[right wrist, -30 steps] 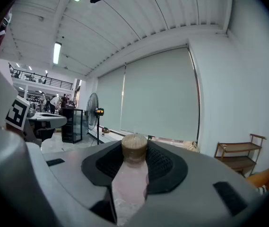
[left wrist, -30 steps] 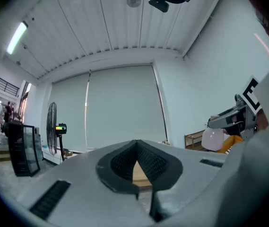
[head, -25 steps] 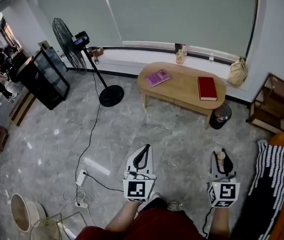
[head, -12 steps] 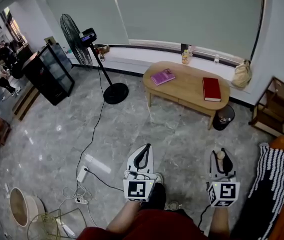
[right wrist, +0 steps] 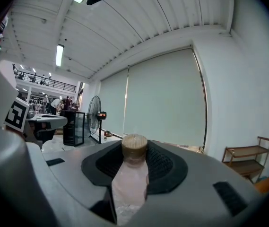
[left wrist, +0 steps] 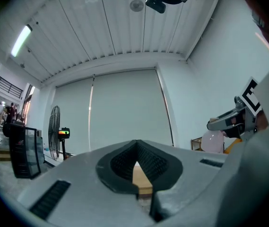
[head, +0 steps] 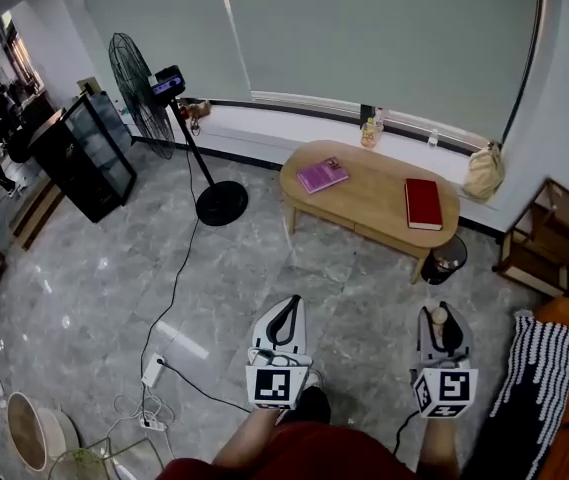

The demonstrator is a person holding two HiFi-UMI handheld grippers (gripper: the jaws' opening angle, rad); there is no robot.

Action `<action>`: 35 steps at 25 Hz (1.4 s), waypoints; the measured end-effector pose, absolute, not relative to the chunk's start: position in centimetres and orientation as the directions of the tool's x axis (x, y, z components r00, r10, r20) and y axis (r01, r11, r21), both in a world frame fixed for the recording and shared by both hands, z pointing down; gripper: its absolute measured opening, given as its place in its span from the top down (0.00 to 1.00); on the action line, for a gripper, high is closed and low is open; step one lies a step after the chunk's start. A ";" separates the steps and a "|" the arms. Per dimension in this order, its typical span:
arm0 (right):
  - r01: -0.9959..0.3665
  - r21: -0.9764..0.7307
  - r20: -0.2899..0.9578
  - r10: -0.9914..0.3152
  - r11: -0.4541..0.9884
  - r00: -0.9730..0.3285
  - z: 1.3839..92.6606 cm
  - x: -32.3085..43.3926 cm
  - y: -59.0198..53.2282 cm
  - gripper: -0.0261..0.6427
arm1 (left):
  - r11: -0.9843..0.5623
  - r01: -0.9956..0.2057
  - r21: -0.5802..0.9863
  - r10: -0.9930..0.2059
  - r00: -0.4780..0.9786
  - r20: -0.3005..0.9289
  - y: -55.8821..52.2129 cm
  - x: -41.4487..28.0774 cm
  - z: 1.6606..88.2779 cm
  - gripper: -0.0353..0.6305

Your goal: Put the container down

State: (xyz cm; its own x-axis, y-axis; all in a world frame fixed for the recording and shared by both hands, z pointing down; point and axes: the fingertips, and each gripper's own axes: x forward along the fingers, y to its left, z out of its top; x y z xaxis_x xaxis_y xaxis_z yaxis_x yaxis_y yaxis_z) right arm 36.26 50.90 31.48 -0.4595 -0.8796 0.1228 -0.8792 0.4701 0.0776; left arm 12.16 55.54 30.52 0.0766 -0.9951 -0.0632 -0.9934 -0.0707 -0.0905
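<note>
Currently the right gripper (head: 442, 313) has its fingers (right wrist: 165, 167) clamped on the container (right wrist: 130, 183), a pale, translucent bottle with a tan cap that pokes out past the fingertips. It is held in the air above the grey marble floor (head: 244, 268), well apart from the low oval wooden surface (head: 369, 193). A red book (head: 421, 204) and a purple book (head: 321, 175) lie there. The left gripper (head: 292, 300) hangs alongside, fingers (left wrist: 120, 162) together at the tips, nothing between them.
</note>
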 end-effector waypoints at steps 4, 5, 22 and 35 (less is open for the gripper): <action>-0.880 0.077 0.123 -0.880 0.469 -0.458 30.8 33.4 47.2 0.75 | -0.071 -0.994 -0.081 -0.995 0.076 -0.071 51.9 9.2 30.0 0.94; -0.880 0.076 0.126 -0.880 0.470 -0.459 30.8 32.7 46.3 0.75 | -0.070 -0.994 -0.081 -0.994 0.076 -0.074 51.1 8.4 29.9 0.94; -0.853 0.092 0.137 -0.855 0.514 -0.500 30.7 20.0 36.9 0.75 | -0.033 -0.998 -0.053 -0.997 0.036 -0.073 42.9 -4.1 30.7 0.94; -0.845 0.075 0.151 -0.844 0.529 -0.515 32.4 17.4 31.6 0.75 | -0.006 -0.997 -0.074 -0.999 0.009 -0.039 38.7 -7.0 32.1 0.94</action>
State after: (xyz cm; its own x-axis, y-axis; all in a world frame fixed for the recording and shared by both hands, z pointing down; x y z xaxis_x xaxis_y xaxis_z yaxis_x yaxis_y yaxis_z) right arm 17.39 31.55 32.44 -0.5150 -0.8439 0.1506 -0.8452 0.5292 0.0752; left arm -7.02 38.66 32.14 0.0086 -0.9992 -0.0391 -0.9972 -0.0057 -0.0744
